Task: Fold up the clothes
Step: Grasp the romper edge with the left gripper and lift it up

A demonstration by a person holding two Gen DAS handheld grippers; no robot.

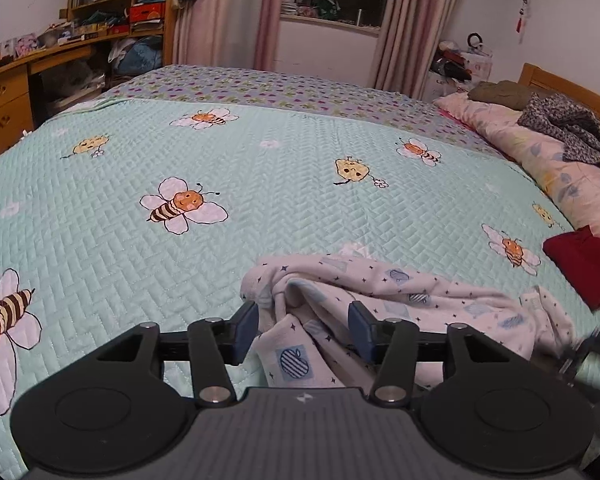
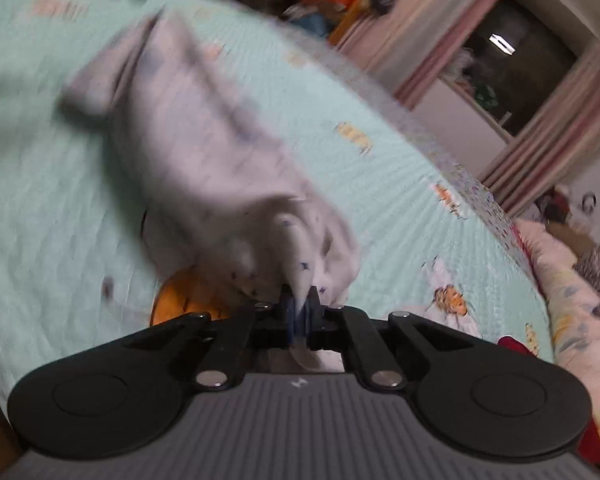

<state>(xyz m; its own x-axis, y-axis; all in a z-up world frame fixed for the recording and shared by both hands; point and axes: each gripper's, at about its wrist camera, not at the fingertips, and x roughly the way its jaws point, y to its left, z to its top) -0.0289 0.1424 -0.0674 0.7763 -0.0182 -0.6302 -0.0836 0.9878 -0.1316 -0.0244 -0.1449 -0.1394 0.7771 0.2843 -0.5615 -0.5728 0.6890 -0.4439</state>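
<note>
A crumpled white garment printed with small stars and blue apples (image 1: pixel 380 300) lies on the mint-green quilted bee-pattern bedspread (image 1: pixel 260 184). The left gripper (image 1: pixel 303 330) stands half open around a fold; the right gripper (image 2: pixel 299 312) pinches its edge. Beyond the garment lies a red cloth (image 1: pixel 584 260).

We can't read any text here. Only mark: a small white logo on each gripper body, left gripper (image 1: pixel 303 322) and right gripper (image 2: pixel 299 312). Shelf labels are too small.
</note>
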